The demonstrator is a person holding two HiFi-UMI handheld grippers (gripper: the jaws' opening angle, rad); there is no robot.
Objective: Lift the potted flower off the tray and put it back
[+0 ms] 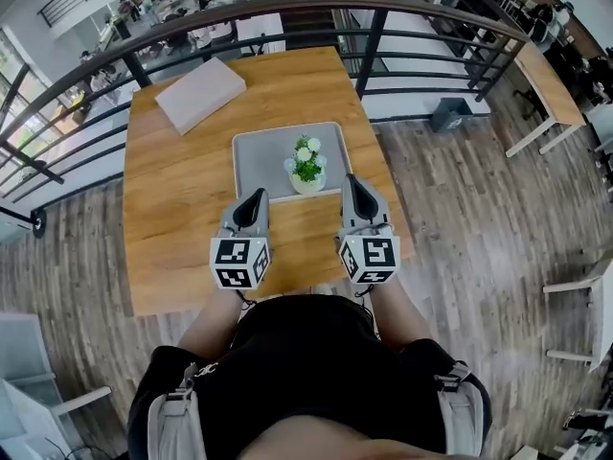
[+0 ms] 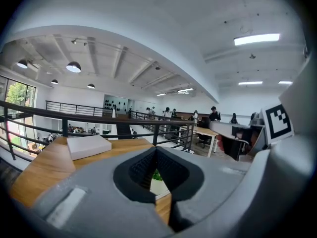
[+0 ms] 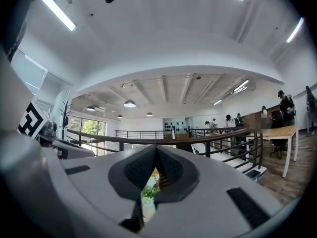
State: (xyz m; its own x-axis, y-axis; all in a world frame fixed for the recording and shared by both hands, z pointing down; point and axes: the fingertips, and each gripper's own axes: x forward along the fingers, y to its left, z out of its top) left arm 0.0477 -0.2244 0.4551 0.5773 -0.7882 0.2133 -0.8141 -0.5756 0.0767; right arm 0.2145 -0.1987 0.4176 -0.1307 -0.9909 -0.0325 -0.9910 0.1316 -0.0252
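Potted flower (image 1: 307,166) stands on tray (image 1: 257,156) just beyond left tongs (image 1: 257,197) and right tongs (image 1: 352,182), both pressed together

A wooden table (image 1: 172,218) is seen across the centre of the head view, with its far edge set against a railing (image 1: 287,12) at the top of the frame. A grey tray (image 1: 254,166) is laid flat near the table's middle. A flat white box (image 1: 199,94) is placed at an angle toward the table's upper left corner, well apart from the tray.
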